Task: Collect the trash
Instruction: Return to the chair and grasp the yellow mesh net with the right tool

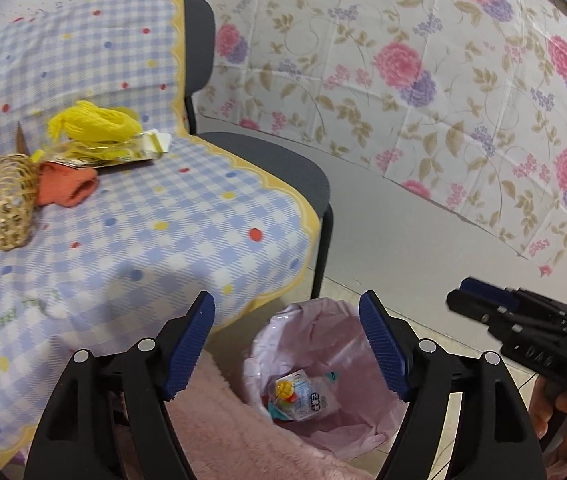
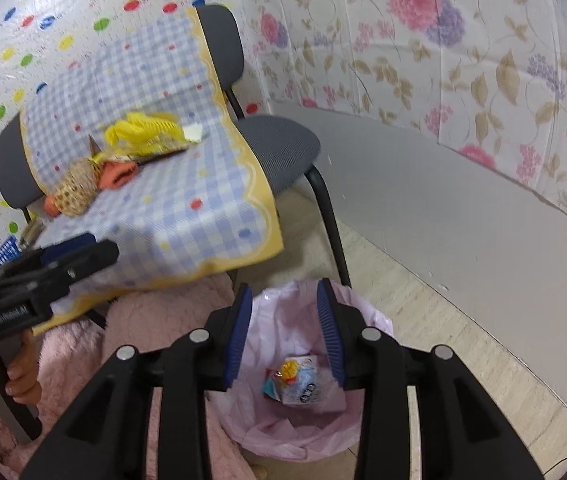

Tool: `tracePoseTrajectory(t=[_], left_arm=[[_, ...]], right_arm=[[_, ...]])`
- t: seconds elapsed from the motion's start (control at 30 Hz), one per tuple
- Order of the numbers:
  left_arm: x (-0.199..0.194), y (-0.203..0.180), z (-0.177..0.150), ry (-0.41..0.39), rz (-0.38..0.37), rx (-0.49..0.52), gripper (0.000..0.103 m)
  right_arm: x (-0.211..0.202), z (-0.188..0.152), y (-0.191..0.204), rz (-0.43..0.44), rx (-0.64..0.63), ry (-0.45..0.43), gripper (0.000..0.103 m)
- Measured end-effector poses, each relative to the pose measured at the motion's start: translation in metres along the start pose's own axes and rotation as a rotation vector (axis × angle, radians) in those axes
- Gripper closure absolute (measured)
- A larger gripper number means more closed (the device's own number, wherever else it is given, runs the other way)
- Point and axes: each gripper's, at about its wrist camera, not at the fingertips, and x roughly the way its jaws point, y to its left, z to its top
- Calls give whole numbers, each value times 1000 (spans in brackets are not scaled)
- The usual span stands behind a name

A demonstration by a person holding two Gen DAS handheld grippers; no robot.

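A small bin with a pink liner (image 1: pixel 267 332) (image 2: pixel 367 320) stands on the floor by the chairs, with snack wrappers (image 1: pixel 303 396) (image 2: pixel 295 380) at its bottom. My left gripper (image 1: pixel 287 308) is open and empty above the bin. My right gripper (image 2: pixel 285 300) is open and empty over the bin too; it also shows in the left wrist view (image 1: pixel 483 300). On the checked cloth (image 1: pixel 171 216) (image 2: pixel 187 208) lie a gold wrapper (image 1: pixel 123 152), a yellow knit piece (image 1: pixel 95 124) (image 2: pixel 143 128), an orange cloth (image 1: pixel 71 188) (image 2: pixel 119 174) and a wicker ball (image 1: pixel 9 208) (image 2: pixel 73 192).
Two grey chairs (image 1: pixel 283 164) (image 2: pixel 279 144) carry the cloth. A pink fluffy rug (image 1: pixel 239 432) (image 2: pixel 71 344) lies beside the bin. Floral sheeting (image 1: pixel 423 60) (image 2: pixel 463 40) covers the wall behind. Tiled floor (image 2: pixel 463 340) lies to the right.
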Motion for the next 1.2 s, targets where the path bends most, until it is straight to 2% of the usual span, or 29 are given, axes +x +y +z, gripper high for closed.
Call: tracePoseTrajectory(t=[0.2, 0.27, 0.43, 0.7, 0.77, 0.8, 0.87, 0.97, 1.2], left_arm=[[-21, 25, 0, -26, 71, -31, 28], [-27, 36, 0, -35, 100, -51, 28], [-43, 73, 1, -48, 188, -117, 28], [-65, 132, 9, -74, 320, -207, 27], [-71, 147, 15, -88, 356, -229, 27], [-74, 153, 17, -93, 370, -237, 27], [-80, 166, 23, -101, 404, -254, 16], [-88, 184, 34, -126, 458, -270, 16], [-92, 219, 69, -133, 547, -256, 15]], right_arm=[[3, 17, 21, -2, -47, -14, 69], [9, 24, 28, 8, -51, -4, 66], [25, 39, 49, 32, -93, 26, 66], [49, 69, 97, 82, -195, 1, 65], [56, 80, 109, 99, -224, -14, 51], [59, 84, 114, 106, -237, -21, 49], [67, 93, 124, 114, -261, -32, 46], [81, 108, 136, 127, -284, -38, 38], [117, 146, 168, 157, -342, -63, 29]])
